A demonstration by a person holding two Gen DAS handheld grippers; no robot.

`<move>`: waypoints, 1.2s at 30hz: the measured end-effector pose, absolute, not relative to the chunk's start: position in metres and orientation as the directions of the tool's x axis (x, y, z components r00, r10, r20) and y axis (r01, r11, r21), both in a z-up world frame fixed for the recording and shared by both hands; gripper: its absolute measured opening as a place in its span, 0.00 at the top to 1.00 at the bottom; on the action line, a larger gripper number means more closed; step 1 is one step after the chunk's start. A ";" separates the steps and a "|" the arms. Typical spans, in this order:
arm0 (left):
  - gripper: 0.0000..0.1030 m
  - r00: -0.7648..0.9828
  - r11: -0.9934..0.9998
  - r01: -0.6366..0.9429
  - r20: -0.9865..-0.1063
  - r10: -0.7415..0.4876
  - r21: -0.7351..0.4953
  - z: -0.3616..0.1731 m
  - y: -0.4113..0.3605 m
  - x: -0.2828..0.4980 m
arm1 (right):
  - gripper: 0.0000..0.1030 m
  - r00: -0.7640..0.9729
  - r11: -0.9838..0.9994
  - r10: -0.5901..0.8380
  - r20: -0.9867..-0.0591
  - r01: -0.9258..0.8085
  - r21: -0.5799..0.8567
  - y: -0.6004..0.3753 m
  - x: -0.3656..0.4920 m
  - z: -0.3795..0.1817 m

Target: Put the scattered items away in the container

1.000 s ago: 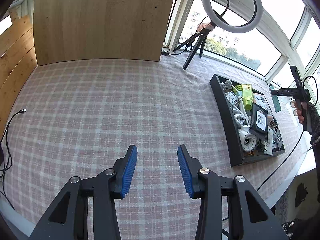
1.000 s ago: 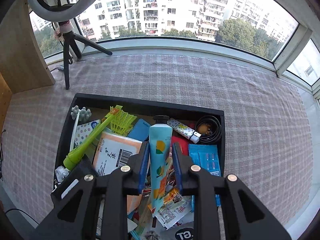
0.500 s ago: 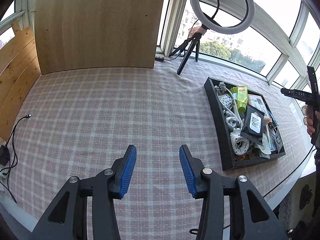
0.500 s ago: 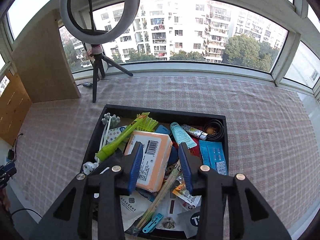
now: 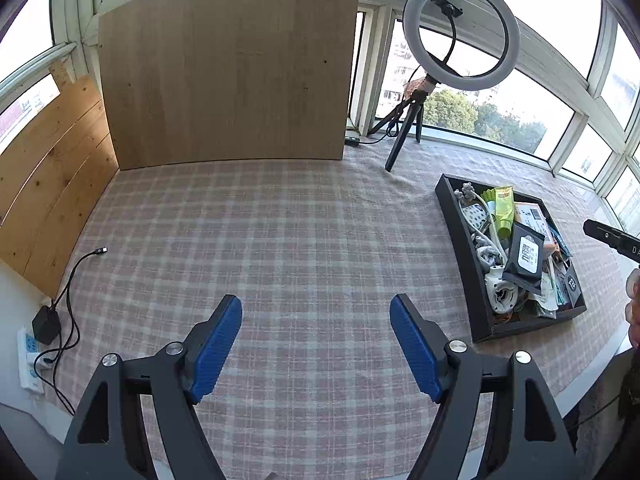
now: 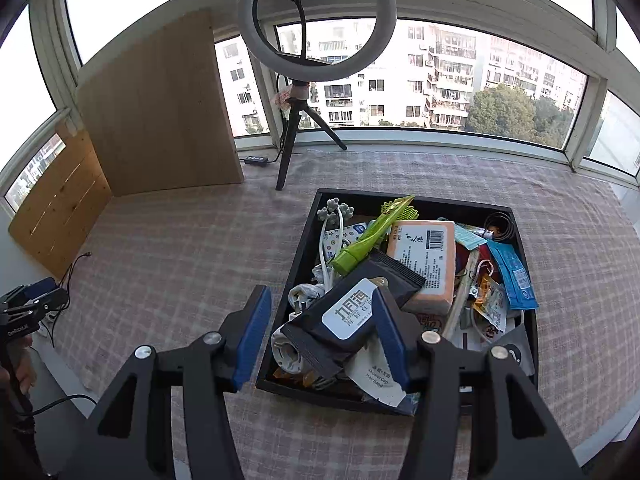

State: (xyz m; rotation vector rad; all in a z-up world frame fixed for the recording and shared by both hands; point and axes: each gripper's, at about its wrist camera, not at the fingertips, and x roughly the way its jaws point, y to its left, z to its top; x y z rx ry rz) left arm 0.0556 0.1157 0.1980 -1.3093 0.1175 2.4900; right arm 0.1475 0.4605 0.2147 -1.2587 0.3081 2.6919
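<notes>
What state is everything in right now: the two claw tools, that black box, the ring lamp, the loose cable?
Left gripper: open, jaws just widened, nothing between them.
Right gripper: open, jaws just widened, empty, above the tray.
Black rectangular tray: piled full.
Black wipes pack: lying tilted on top of the pile.
White ring light on tripod: upright, unlit.
Black cable: free end lying unplugged on the checked cloth.

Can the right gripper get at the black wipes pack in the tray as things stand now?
Probably yes. The right gripper is open and empty above the tray, and the black wipes pack lies on top of the pile, uncovered.
</notes>
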 end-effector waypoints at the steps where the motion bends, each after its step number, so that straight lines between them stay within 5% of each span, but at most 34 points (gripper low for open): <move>1: 0.27 -0.526 -0.949 -0.308 -0.820 0.227 -0.066 0.197 0.109 0.054 | 0.50 -0.638 -0.966 0.057 -0.768 -0.230 0.120 0.448 0.149 0.214; 18: 0.27 -0.500 -0.958 -0.279 -0.842 0.202 -0.064 0.164 0.025 0.037 | 0.39 -0.598 -0.966 0.036 -0.801 -0.226 0.125 0.286 0.130 0.162; 36: 0.28 -0.444 -0.929 -0.359 -0.860 0.252 -0.086 0.146 0.037 0.040 | 0.39 -0.539 -0.958 0.056 -0.840 -0.265 0.106 0.257 0.136 0.124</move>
